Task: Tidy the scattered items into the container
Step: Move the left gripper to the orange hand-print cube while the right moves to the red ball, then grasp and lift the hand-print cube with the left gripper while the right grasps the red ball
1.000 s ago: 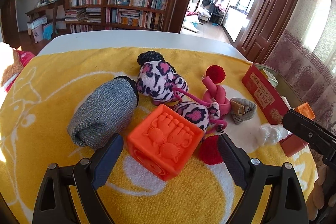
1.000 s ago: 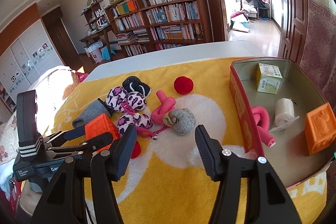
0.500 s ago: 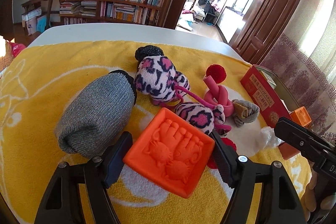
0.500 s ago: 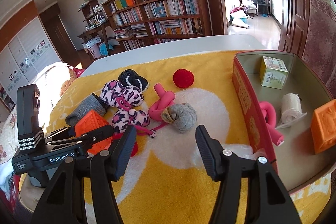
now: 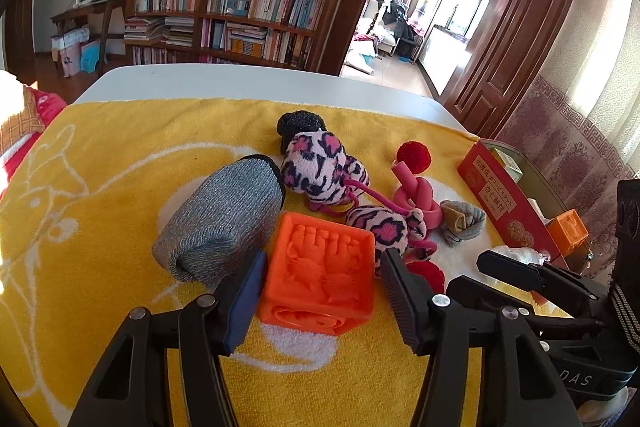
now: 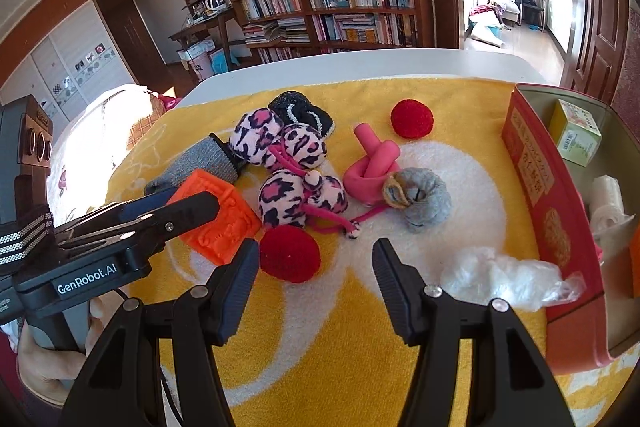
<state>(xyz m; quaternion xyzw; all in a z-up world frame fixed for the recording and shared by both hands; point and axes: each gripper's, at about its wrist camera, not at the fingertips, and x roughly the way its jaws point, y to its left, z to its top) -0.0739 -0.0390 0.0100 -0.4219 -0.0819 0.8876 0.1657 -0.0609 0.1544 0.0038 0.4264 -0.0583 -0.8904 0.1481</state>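
Both sets of jaws tell different stories: the left gripper [image 5: 320,293] has its pads against the two sides of the orange cube [image 5: 322,277], apparently clamped on it, while the right gripper [image 6: 316,285] stands spread wide with nothing between its fingers.

Taking the cube as the landmark and going left to right: the grey sock [image 5: 222,217] touches the cube's left side, the leopard plush [image 5: 320,169] lies just behind it, a red pompom [image 6: 290,253] sits just to its right, then the pink foam knot [image 6: 370,167], and well to the right the red tin [image 6: 536,187], already holding a second orange cube [image 5: 568,229].

Risks, as I judge them: the left pad is tight beside the sock, so a lift could snag and drag it. The cube looks soft, so a squeeze near its top edge may let it tilt or slip free. Both grippers are close, and a swing toward the tin could knock them together.
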